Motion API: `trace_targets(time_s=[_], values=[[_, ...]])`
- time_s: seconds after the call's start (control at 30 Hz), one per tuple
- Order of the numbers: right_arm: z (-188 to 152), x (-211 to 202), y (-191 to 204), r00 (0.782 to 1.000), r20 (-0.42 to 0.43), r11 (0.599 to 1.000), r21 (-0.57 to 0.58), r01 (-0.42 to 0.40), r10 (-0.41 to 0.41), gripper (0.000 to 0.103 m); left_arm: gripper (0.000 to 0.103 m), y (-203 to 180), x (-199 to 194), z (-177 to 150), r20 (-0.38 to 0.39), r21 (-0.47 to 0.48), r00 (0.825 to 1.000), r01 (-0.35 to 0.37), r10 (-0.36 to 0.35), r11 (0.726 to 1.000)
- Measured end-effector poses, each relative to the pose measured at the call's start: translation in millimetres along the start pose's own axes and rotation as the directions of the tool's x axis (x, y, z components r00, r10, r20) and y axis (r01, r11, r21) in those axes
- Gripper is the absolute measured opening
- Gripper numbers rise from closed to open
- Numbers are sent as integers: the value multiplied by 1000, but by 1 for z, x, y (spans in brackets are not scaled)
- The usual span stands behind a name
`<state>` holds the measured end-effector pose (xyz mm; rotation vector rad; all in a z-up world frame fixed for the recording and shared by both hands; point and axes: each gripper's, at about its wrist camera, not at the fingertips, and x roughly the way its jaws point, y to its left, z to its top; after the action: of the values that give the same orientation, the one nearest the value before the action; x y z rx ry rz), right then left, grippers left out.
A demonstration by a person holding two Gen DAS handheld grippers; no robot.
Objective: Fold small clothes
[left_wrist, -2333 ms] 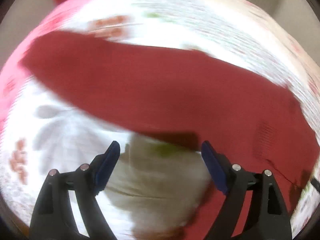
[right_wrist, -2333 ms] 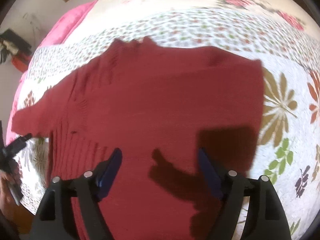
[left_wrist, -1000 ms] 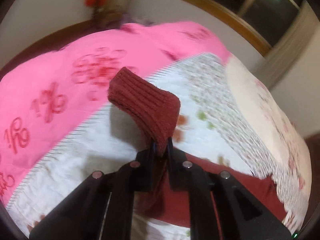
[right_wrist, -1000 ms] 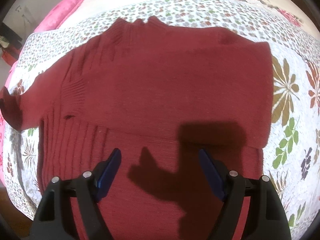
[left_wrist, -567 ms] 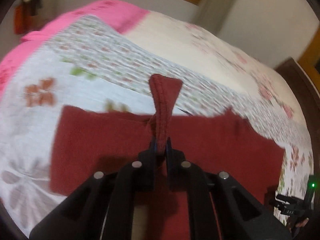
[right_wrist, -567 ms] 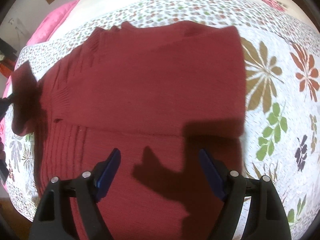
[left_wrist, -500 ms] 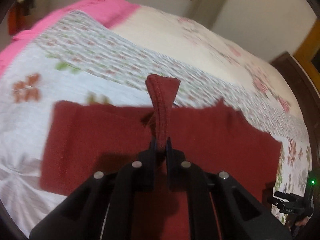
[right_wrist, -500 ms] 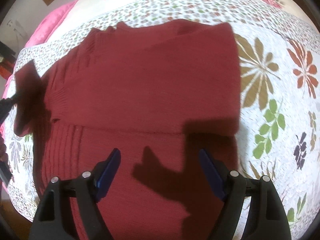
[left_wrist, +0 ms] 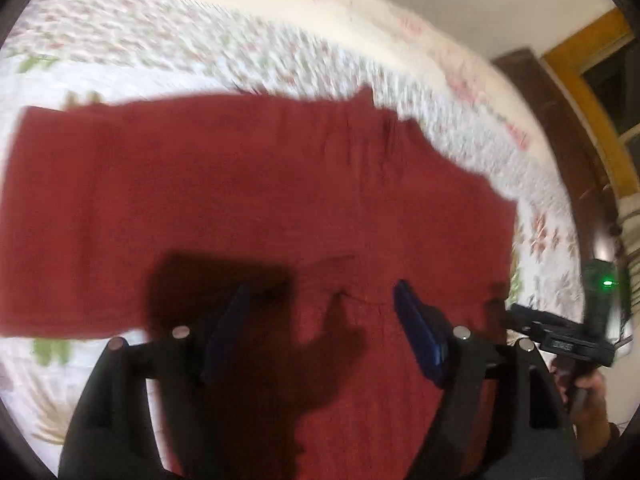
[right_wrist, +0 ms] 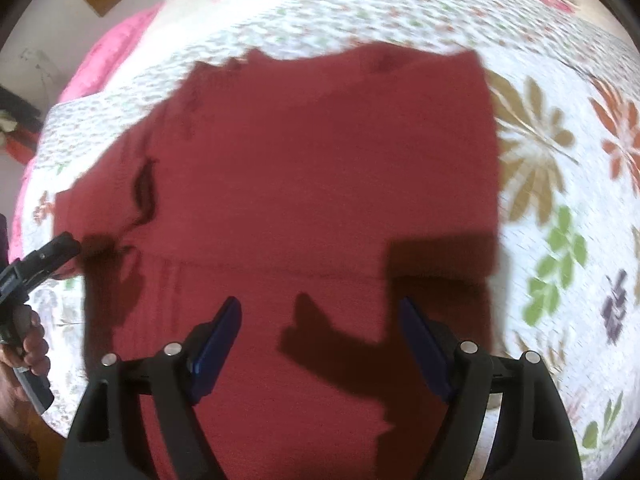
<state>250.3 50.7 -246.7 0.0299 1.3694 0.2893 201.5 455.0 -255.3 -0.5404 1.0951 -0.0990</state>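
Both tongs are spread wide with nothing between the jaws: left tongs (left_wrist: pixel 322 330) hang over the lower middle of the red sweater (right_wrist: pixel 320 184), right tongs (right_wrist: pixel 320 338) hang over its lower part too, neither touching the knit as far as I can tell. Left tongs also show at the left edge of the right wrist view, held in a hand (right_wrist: pixel 28 344); the other hand (left_wrist: pixel 588 396) shows at the right edge of the left wrist view with the right tool.

Sweater lies flat on the floral bedspread (right_wrist: pixel 552 168), pink blanket (right_wrist: pixel 104 60) beyond it.

Progress, judged: both sleeves look folded in across the chest, since a horizontal band of doubled fabric crosses the body with a straight lower edge, and no sleeve sticks out to either side. Sides look squared off. Left wrist view is blurred, so fine creases are unclear. Collar (right_wrist: pixel 248 60) sits at the far edge.

Left to do, probably: grab the near hem and bring it up toward the collar, then maybe one more halving. Roughly midway.
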Motion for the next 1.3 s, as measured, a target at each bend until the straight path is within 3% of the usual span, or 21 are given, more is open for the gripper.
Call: trace_targets(time_s=[0.07, 0.13, 0.23, 0.3, 0.43, 0.57, 0.77, 0.8, 0.83, 0.87, 0.9, 0.97, 1.13, 1.3], values=[[9, 2, 20, 999, 4, 999, -31, -38, 38, 81, 76, 28, -12, 5, 25, -17, 985, -171, 171, 985], [19, 5, 44, 997, 0, 995, -65, -76, 76, 81, 73, 52, -14, 10, 22, -32, 954, -298, 298, 954], [27, 14, 76, 997, -3, 989, -122, -81, 81, 81, 72, 85, -6, 12, -15, -54, 932, -362, 362, 931], [28, 21, 92, 996, -19, 987, -141, -84, 82, 81, 72, 100, 11, 7, -72, -53, 927, -373, 369, 926], [34, 32, 122, 994, -45, 979, -174, -108, 101, 81, 75, 93, 14, 0, -40, 13, 920, -391, 391, 920], [53, 43, 149, 983, -78, 966, -191, -176, 164, 81, 75, 105, -17, -4, 10, -95, 953, -300, 302, 949], [72, 90, 169, 949, -189, 957, -98, -275, 253, 79, 75, 125, -73, -17, 109, -188, 947, -278, 301, 942], [74, 99, 171, 946, -208, 958, -87, -273, 250, 76, 75, 129, -81, -20, 119, -190, 943, -287, 312, 939], [74, 104, 172, 946, -218, 961, -80, -264, 242, 66, 75, 125, -83, -19, 121, -191, 940, -294, 320, 937], [75, 110, 173, 943, -229, 962, -67, -264, 243, 55, 76, 125, -83, -17, 121, -191, 937, -303, 329, 934], [75, 114, 173, 938, -239, 961, -57, -271, 251, 38, 76, 127, -83, -18, 118, -190, 934, -313, 338, 931], [76, 112, 173, 937, -224, 957, -58, -286, 267, 17, 76, 125, -78, -16, 100, -193, 929, -334, 357, 923], [77, 72, 168, 928, -148, 927, -113, -359, 341, 15, 76, 126, -68, -18, 75, -228, 936, -321, 345, 919], [79, 39, 138, 943, -77, 938, -110, -329, 322, 15, 76, 109, -47, -12, 63, -199, 940, -316, 334, 928]])
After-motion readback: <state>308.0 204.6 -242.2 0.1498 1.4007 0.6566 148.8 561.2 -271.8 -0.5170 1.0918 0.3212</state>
